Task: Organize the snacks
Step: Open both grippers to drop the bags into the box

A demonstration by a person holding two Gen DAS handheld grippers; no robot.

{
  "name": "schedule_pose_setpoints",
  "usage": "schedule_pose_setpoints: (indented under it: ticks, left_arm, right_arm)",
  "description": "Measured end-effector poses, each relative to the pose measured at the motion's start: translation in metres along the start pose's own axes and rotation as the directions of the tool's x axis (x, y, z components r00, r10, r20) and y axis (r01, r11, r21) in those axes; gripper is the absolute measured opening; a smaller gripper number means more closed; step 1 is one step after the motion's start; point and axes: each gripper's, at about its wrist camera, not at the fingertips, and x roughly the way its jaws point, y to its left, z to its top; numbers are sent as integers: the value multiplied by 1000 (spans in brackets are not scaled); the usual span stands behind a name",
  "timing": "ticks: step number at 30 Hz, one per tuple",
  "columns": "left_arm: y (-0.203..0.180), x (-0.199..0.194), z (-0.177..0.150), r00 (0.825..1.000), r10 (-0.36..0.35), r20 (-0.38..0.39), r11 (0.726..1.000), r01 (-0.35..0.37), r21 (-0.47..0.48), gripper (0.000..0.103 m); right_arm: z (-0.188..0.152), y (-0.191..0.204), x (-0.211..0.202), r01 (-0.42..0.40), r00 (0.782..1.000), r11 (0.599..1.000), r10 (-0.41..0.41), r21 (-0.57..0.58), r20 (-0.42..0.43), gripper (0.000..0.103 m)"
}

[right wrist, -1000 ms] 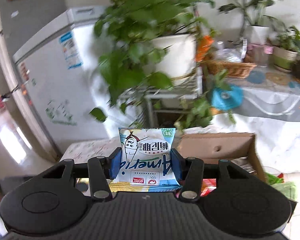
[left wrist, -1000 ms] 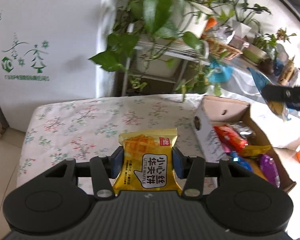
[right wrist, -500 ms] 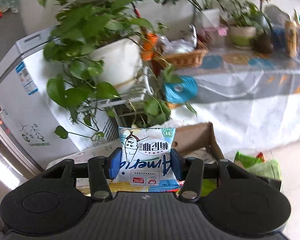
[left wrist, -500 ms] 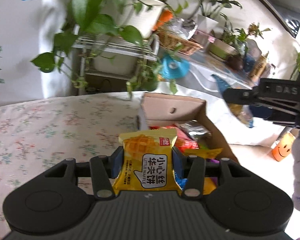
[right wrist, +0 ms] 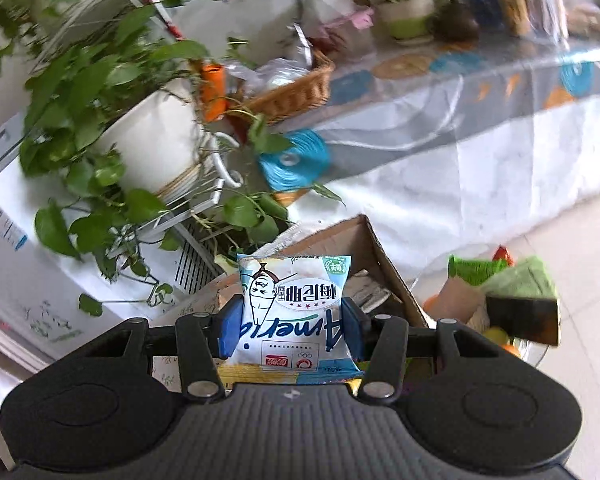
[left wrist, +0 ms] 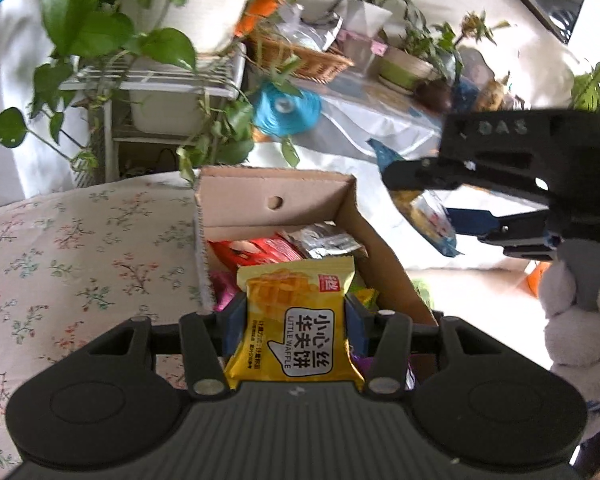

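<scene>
My left gripper (left wrist: pixel 295 326) is shut on a yellow Little Waffle packet (left wrist: pixel 296 328) and holds it over the near end of an open cardboard box (left wrist: pixel 374 248) with several snack packets inside. My right gripper (right wrist: pixel 288 332) is shut on a pale blue and white snack packet (right wrist: pixel 294 312), raised above the box (right wrist: pixel 374 248). In the left wrist view the right gripper (left wrist: pixel 432 208) hangs to the right of the box with its packet (left wrist: pixel 434 222).
The box sits at the right end of a table with a floral cloth (left wrist: pixel 80 248). Potted plants on a white rack (left wrist: pixel 160 84) stand behind it. A long covered table (right wrist: pixel 440 152) with a wicker basket (right wrist: pixel 296 92) lies beyond. Green bags (right wrist: pixel 508 276) lie on the floor.
My left gripper has swung right from over the floral cloth to over the box. My right gripper has risen and tilted, still gripping its packet, and come nearer in the left wrist view.
</scene>
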Motion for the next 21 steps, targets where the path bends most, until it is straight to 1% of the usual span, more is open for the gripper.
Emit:
schedule_pose_setpoints:
  ticks: [2,4,5,6,7,9,12,16,21]
  left_arm:
    - [-6,4,-1,1000,9,-1,1000,-9,13,56]
    - [-11,4,-3,999,42,4,999,-42,24,77]
    - [-13,4,-4,998,62,6,998,-62,29,80]
    - [-15,4,-4,997,77,3,996,-77,36,84]
    - [-16,3,-5,996,86,-3,995,-86,45,87]
    - [-18,1,-6,995,103,-18,993,-102,54,92]
    - [-19,-1,-7,991,131,-40,990,-128,56,93]
    - [-20,-6,-11,983,174,-56,983,-170,67,94]
    - [-18,-12,-13,976,204,-78,978,-201,47,96]
  right_arm:
    - [-1,-1,2,11,1000,1000,-11,11,0,59]
    - [-2,-4,2,6,1000,999,-7,33,4,64]
    - [-2,-5,1,1,1000,999,-1,38,1,68]
    - [-2,-5,1,3,1000,999,-3,37,0,76]
    - [-3,-4,0,11,1000,999,-11,32,2,80]
    - [-3,-2,-2,16,1000,1000,-16,14,9,80]
    - [-4,1,-2,8,1000,1000,-8,-9,5,85]
    - [-7,8,-3,18,1000,998,-19,-56,-10,90]
    - [-11,14,-11,79,997,989,-78,-128,20,93]
